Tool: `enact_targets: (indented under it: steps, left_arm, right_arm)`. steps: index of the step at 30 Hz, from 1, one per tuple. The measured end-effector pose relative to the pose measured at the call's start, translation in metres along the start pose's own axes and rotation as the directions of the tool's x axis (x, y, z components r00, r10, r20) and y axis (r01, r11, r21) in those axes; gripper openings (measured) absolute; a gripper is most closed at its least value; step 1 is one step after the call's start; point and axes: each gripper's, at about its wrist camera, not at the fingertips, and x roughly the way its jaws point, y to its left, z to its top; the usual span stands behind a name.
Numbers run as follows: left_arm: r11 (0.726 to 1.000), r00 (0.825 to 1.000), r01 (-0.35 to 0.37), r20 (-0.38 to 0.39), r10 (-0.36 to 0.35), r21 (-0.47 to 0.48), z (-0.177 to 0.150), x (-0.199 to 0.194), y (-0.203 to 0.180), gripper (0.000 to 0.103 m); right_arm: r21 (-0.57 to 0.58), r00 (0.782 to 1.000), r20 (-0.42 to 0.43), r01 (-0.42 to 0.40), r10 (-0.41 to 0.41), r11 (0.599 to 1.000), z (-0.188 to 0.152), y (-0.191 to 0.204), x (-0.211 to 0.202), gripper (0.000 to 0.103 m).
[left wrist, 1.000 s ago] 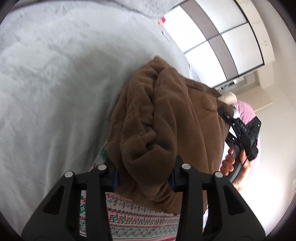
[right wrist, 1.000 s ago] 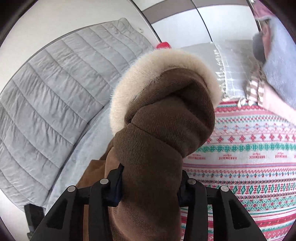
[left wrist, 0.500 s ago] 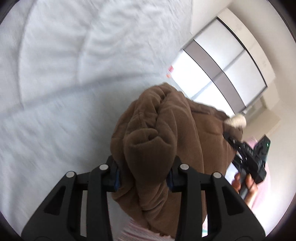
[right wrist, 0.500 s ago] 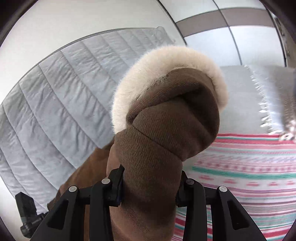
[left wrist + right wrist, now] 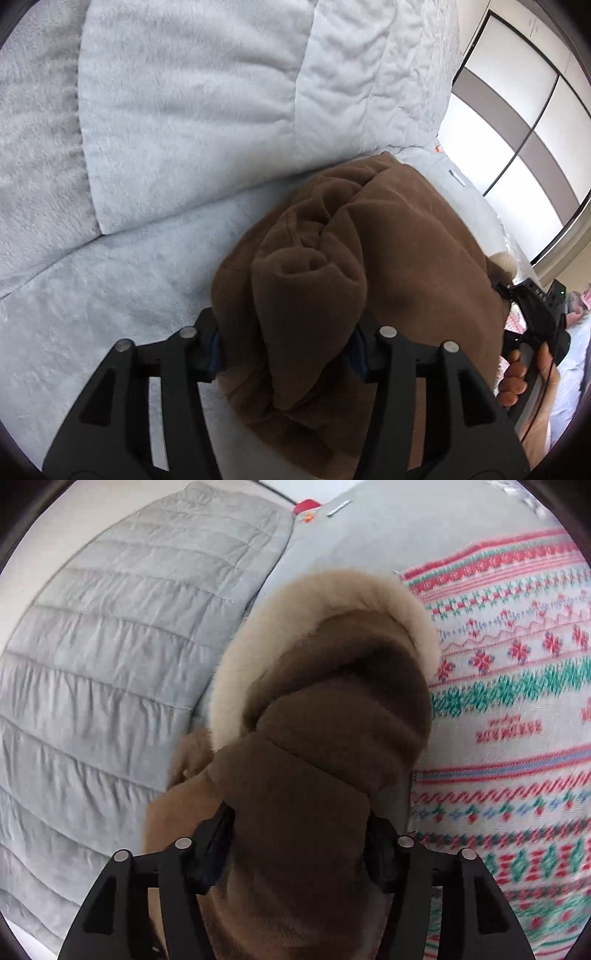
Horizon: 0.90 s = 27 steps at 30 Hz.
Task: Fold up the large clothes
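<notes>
A brown coat point(image 5: 406, 229) with a cream fur trim point(image 5: 251, 657) lies bunched on the pale grey bed cover point(image 5: 110, 295). My left gripper point(image 5: 286, 347) has a rolled fold of the coat filling the gap between its pads, and its jaws are opening. My right gripper point(image 5: 299, 834) has the hood end of the coat between its pads, just below the fur trim, and its jaws are opening too. The right gripper point(image 5: 532, 314) also shows in the left wrist view at the coat's far edge, with a hand point(image 5: 517, 380) on its handle.
A knitted garment with red and green patterns point(image 5: 517, 701) lies on the bed to the right of the coat. A quilted grey headboard point(image 5: 110, 646) rises behind, with plush pillows point(image 5: 184, 110). A wardrobe with sliding doors point(image 5: 517, 110) stands beyond the bed.
Both grippers have carried the coat toward the headboard and lower onto the bed. Both pairs of jaws stand wider than before, with the coat still between them.
</notes>
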Motion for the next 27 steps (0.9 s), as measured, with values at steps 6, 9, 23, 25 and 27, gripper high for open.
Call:
enact_targets:
  steps: [6,9,23,25,27]
  left_arm:
    - [1.0,0.999,-0.026,-0.024,0.026,-0.002,0.007,-0.022,0.008,0.066]
    - [0.998,0.998,-0.06,0.01,0.06,0.031,0.006,-0.047,0.01,0.066]
    - [0.936,0.988,-0.074,0.151,0.023,0.345,-0.136,-0.233,-0.017,0.08]
    - [0.929,0.985,-0.092,0.17,0.032,0.358,-0.154,-0.26,-0.014,0.081]
    - [0.924,0.982,-0.11,0.186,0.043,0.366,-0.168,-0.281,-0.01,0.083]
  right_arm:
    - [-0.21,0.98,0.105,0.187,-0.168,0.96,-0.022,0.039,-0.064,0.069]
    - [-0.292,0.978,0.131,0.197,-0.165,0.936,-0.06,0.049,-0.108,0.069]
    - [-0.601,0.985,0.106,0.171,-0.134,0.78,-0.313,0.113,-0.265,0.076]
    - [-0.63,0.986,0.117,0.169,-0.123,0.758,-0.335,0.121,-0.283,0.077]
    - [-0.655,0.987,0.125,0.16,-0.103,0.738,-0.357,0.125,-0.304,0.077]
